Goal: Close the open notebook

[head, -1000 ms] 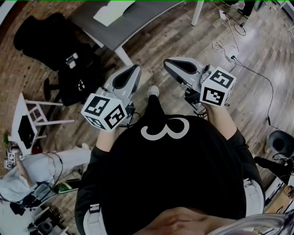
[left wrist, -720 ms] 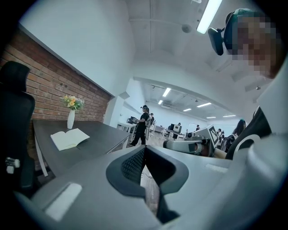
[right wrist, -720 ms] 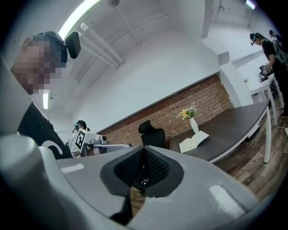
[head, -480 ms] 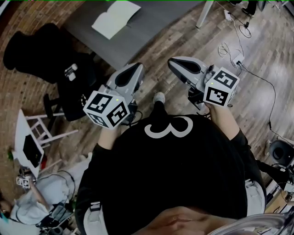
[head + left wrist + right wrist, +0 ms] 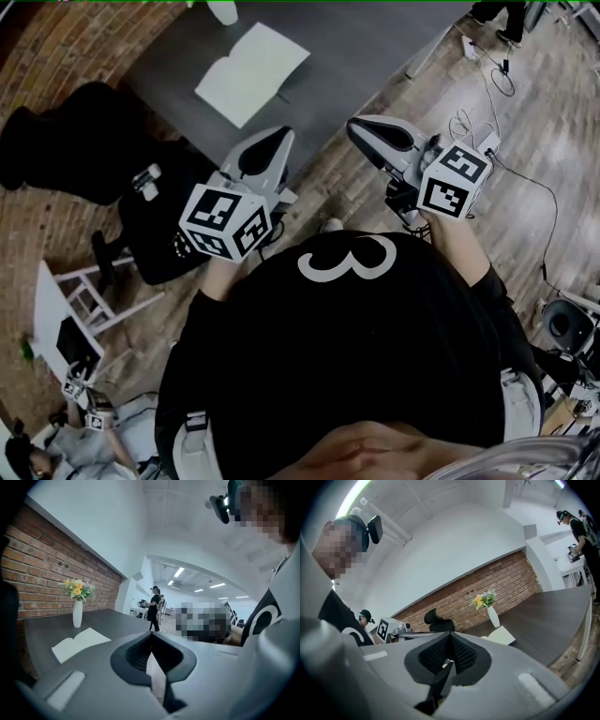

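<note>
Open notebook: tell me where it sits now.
Head view, upper left: the open notebook lies on the dark table near the white vase, beyond the left gripper.

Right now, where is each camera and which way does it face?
Head view: on the head, steeply down at notebook and table; shirt, left hand-held gripper, right hand-held gripper show.
Left gripper view: on that gripper, along its shut jaws toward the vase; shirt at right.
Right gripper view: likewise, toward the brick wall; shirt at left.
All three see the notebook.
</note>
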`<state>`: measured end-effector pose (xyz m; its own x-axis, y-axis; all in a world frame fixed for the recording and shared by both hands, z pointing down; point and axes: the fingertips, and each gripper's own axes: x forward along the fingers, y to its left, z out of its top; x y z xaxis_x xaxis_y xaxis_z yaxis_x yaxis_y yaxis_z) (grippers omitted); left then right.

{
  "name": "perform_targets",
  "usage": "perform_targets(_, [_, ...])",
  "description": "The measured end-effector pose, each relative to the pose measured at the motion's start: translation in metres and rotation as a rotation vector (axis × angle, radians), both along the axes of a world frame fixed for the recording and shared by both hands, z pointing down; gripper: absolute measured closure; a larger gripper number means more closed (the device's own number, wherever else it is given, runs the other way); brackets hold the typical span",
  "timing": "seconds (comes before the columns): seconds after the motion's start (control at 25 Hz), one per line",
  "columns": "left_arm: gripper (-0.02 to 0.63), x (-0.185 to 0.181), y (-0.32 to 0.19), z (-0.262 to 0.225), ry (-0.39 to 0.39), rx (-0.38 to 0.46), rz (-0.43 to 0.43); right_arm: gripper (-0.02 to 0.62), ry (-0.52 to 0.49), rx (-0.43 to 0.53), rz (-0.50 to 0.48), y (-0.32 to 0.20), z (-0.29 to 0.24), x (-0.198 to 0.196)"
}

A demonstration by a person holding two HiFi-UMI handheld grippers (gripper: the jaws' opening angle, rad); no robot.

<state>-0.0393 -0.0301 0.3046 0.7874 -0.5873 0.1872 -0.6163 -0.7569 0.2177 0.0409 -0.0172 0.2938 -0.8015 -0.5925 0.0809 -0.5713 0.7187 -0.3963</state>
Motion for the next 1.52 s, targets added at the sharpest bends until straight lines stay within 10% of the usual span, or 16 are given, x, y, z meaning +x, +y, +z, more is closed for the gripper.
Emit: perform_targets(1.52, [0.594, -0.082, -0.157, 0.077, 0.04, -0.216, -0.445, 0.364, 0.116, -0.247, -0.047, -0.294, 0.154, 0.014])
